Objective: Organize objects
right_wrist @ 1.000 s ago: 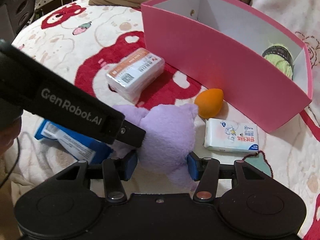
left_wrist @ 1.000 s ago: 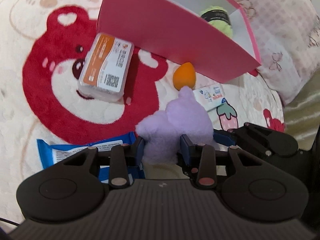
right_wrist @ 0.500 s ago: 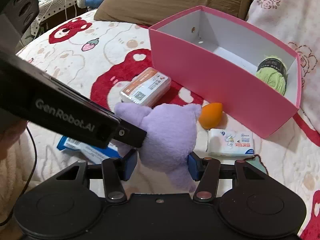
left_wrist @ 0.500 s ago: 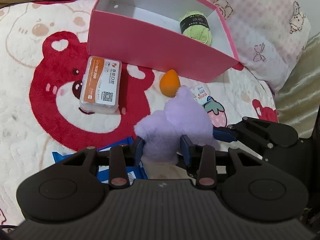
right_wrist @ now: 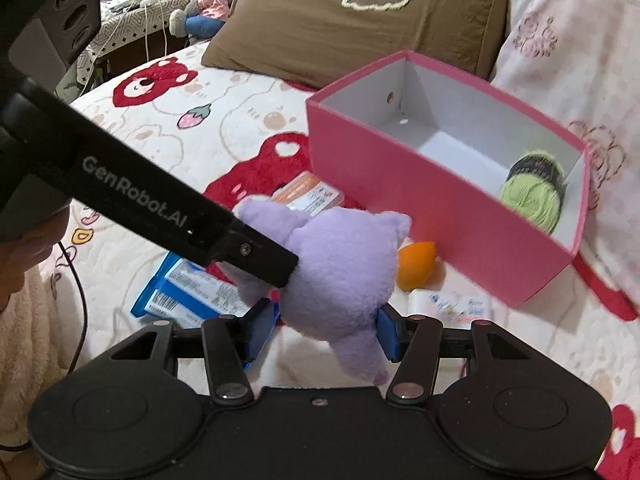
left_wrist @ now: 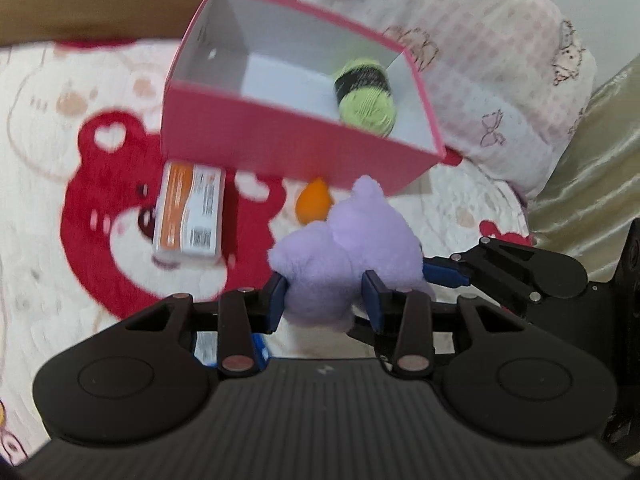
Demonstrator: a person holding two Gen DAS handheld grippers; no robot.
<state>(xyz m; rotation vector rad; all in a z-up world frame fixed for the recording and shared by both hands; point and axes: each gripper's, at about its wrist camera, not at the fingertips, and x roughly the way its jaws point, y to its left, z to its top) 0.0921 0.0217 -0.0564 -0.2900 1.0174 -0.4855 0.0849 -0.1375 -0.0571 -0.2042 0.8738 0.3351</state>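
- While both grippers are clamped on the purple plush toy point(left_wrist: 348, 256), it hangs above the bedspread point(left_wrist: 48, 200), short of the pink box point(left_wrist: 288, 148).
- Left gripper point(left_wrist: 325, 300): blue pads pressed into the lower part of the toy from either side; grasp firm.
- Right gripper point(right_wrist: 326, 326): blue pads closed against the toy's body, one to each side; in the left wrist view one of its fingers point(left_wrist: 444, 274) meets the toy from the right.
- In the right wrist view the left gripper's black arm crosses from the upper left and ends at the toy's flank.
- Pink box: open top, white interior, standing on the bedspread against a pale patterned pillow point(left_wrist: 500, 60).
- Green yarn ball point(left_wrist: 366, 96) with a black band lies inside the box at its right end.
- Orange egg-shaped sponge point(right_wrist: 416, 266) lies on the bedspread just in front of the box wall.
- White tissue packet point(right_wrist: 452, 306) lies near the sponge, partly hidden by the right gripper.
- Orange-and-white boxed pack point(left_wrist: 190, 212) rests on the red bear print, near the box's front wall.
- Blue packet point(right_wrist: 192, 292) lies flat on the bedspread below the toy.
- Left wrist view is motion-blurred; print on labels not legible.
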